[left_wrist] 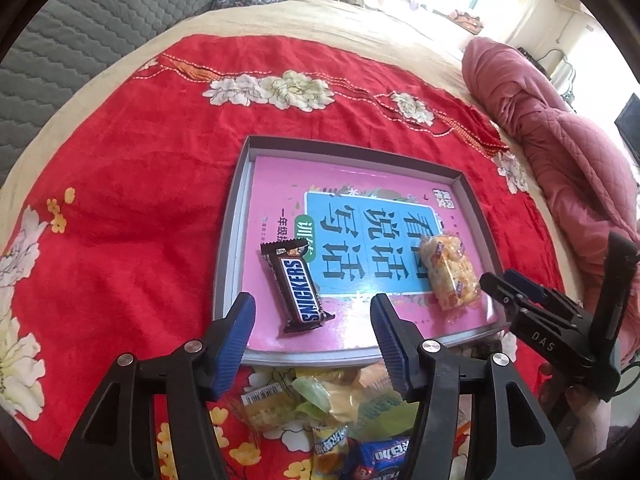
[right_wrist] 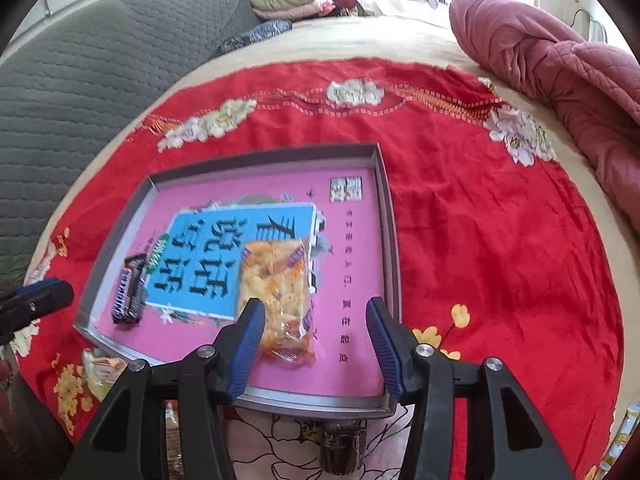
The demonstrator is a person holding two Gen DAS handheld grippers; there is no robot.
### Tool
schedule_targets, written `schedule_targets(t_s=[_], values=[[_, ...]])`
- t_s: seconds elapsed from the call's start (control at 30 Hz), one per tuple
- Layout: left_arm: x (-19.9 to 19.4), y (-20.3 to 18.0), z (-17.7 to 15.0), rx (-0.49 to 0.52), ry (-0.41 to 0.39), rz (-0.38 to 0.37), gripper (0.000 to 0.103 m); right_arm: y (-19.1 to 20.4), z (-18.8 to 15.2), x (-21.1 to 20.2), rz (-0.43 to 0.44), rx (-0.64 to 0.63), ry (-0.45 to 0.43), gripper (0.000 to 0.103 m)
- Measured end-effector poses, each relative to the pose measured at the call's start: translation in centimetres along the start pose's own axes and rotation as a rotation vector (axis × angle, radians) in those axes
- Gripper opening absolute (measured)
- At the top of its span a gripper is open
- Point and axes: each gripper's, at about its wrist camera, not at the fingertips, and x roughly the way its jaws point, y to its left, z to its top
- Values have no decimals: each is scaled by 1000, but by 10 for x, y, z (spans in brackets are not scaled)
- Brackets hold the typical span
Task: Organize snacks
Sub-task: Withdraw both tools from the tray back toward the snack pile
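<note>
The left gripper partly hides the snack pile, cut off below.

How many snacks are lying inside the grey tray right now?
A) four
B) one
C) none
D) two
D: in the grey tray, on the pink book cover, lie only the Snickers bar and the clear pack of yellow puffed snack; the other wrappers sit outside it on the red cloth.

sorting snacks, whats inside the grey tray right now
A pink book lines the grey tray; on it lie a Snickers bar and a clear-wrapped crispy snack, apart. The tray floor under the book is covered.
</note>
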Motion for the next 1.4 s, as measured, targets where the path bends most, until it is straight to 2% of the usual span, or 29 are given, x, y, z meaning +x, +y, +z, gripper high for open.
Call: schedule_targets(t_s=[0.57,0.7,0.9,1.4], values=[[-31,-7,-14,22,-4,-30,65,13,3,-51,113,-34,-137,59],[-33,-4,-24,38,11,-29,66,19,-4,-59,151,-48,-158,64],[-34,5,-35,30,31,-29,66,40,-13,-72,178,-121,-203,67],[-29,14,-49,37,57,-36,66,36,-36,-85,217,-110,-225,73]])
